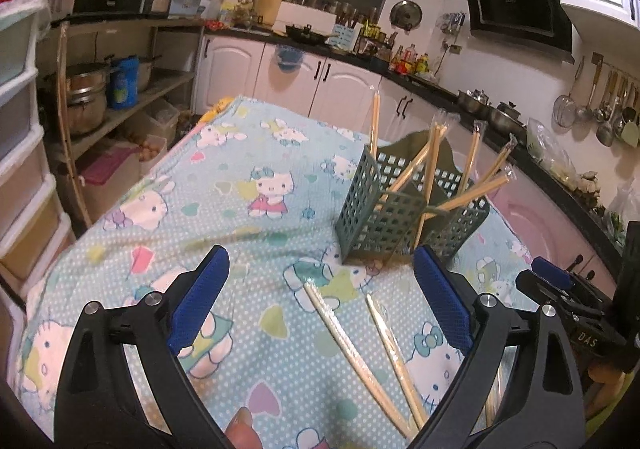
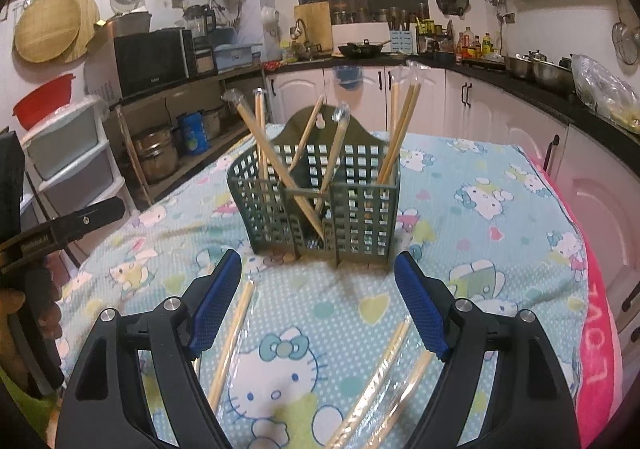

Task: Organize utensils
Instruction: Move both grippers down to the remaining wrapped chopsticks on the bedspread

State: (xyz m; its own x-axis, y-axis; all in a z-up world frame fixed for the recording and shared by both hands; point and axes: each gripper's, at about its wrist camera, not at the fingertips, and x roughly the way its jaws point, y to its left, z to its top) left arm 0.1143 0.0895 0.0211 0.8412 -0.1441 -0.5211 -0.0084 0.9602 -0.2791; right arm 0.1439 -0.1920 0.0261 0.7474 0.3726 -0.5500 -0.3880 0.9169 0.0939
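A table covered with a pale blue cartoon-cat cloth (image 2: 480, 185) stands in the middle of the kitchen. On the left, the left gripper (image 1: 320, 285) hangs over the cloth with its blue-padded jaws spread wide and nothing between them. Two plastic-wrapped chopsticks (image 1: 352, 349) lie flat on the cloth just under and ahead of it, nearer its right jaw, slanting toward the person. Beyond them, a little right of its line, the green lattice utensil holder (image 1: 384, 217) stands upright with several wrapped chopsticks leaning out of its compartments. Further right, the right gripper (image 2: 318, 281) points straight at the holder, jaws also wide and empty. One wrapped chopstick (image 2: 232, 341) lies beside its left jaw, and others (image 2: 384, 373) lie nearer its right jaw.
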